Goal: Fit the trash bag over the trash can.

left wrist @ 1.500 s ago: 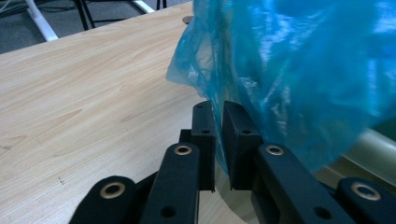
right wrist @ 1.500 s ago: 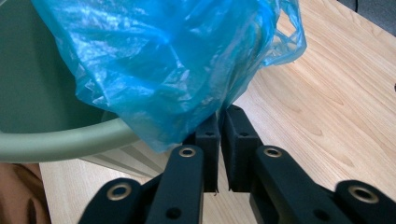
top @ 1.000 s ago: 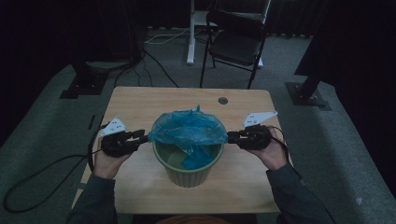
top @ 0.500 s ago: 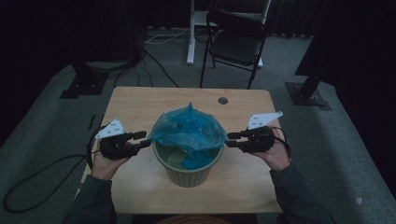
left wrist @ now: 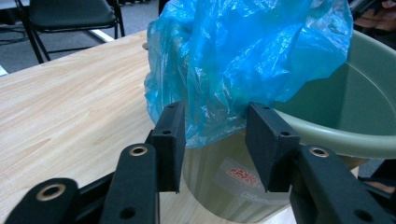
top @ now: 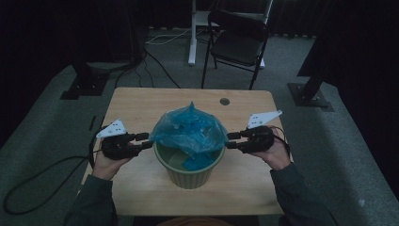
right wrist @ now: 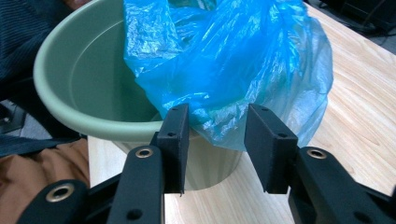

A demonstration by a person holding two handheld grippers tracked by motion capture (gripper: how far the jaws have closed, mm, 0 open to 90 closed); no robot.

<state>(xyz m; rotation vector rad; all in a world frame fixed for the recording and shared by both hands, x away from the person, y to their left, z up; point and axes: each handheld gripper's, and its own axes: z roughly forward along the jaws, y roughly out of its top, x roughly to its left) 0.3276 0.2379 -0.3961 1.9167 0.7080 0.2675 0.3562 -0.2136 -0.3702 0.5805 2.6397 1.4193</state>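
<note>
A pale green ribbed bin [top: 189,173] stands in the middle of the wooden table [top: 136,106]. A crumpled blue plastic bag [top: 188,129] lies loosely over its mouth and peaks upward. My left gripper [top: 146,140] points at the bag's left edge. In the left gripper view its jaws [left wrist: 215,116] stand open, having just been opening, and the bag [left wrist: 243,56] hangs between them without being pressed. My right gripper [top: 231,140] faces the bag's right edge. Its jaws [right wrist: 217,116] have also just been opening, and the bag's edge [right wrist: 224,60] is loose between them above the bin rim [right wrist: 70,112].
A black folding chair [top: 240,42] and a white desk leg [top: 192,33] stand beyond the table's far edge. Cables run across the carpet at left. A round hole [top: 224,101] sits in the tabletop behind the bin. Dark stand bases flank the table.
Both grippers have opened and let go of the bag's edges. The bag, stretched flat across the bin a second ago, has slackened and risen into a peak. Neither hand has shifted.
</note>
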